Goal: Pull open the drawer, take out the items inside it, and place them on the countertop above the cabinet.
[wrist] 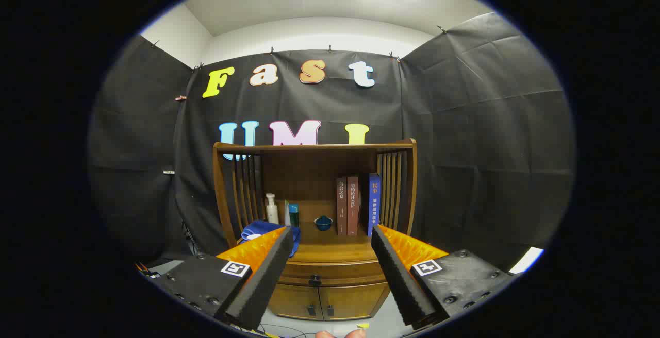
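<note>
A wooden cabinet (315,209) stands ahead against the booth wall, beyond my fingers. Its drawer (332,274) is closed, with a small dark knob (315,279) at the middle, seen between my fingers. Above the drawer is the countertop (330,251), under an open shelf hood with slatted sides. My gripper (330,242) is open, well short of the cabinet, with nothing between its fingers. What lies in the drawer is hidden.
On the countertop stand a white bottle (271,209), a teal container (293,215), a small blue bowl (323,222), three upright books (357,205) and a blue cloth (270,231) at its left. Two lower doors (322,302) sit under the drawer. Fingertips of a hand (340,334) show below.
</note>
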{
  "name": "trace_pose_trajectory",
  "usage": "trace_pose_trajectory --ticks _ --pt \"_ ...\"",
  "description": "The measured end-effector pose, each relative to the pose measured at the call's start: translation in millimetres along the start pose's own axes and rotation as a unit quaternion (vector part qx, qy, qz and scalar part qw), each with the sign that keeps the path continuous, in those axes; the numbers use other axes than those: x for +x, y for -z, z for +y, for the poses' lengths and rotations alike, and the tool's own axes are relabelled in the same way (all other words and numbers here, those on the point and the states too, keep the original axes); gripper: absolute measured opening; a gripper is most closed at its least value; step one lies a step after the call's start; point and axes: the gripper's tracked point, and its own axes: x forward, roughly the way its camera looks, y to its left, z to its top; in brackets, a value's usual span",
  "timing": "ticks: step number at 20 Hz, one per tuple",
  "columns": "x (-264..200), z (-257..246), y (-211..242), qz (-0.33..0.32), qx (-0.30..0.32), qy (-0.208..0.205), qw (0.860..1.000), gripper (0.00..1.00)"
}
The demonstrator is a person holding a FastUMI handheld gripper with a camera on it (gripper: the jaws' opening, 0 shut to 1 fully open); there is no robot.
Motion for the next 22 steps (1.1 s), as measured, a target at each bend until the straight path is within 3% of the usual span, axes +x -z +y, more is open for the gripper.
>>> trace_pose_trajectory --ticks 22 --pt "5.2 -3.1 20.8 0.000 0.007 -0.001 1.000 0.99"
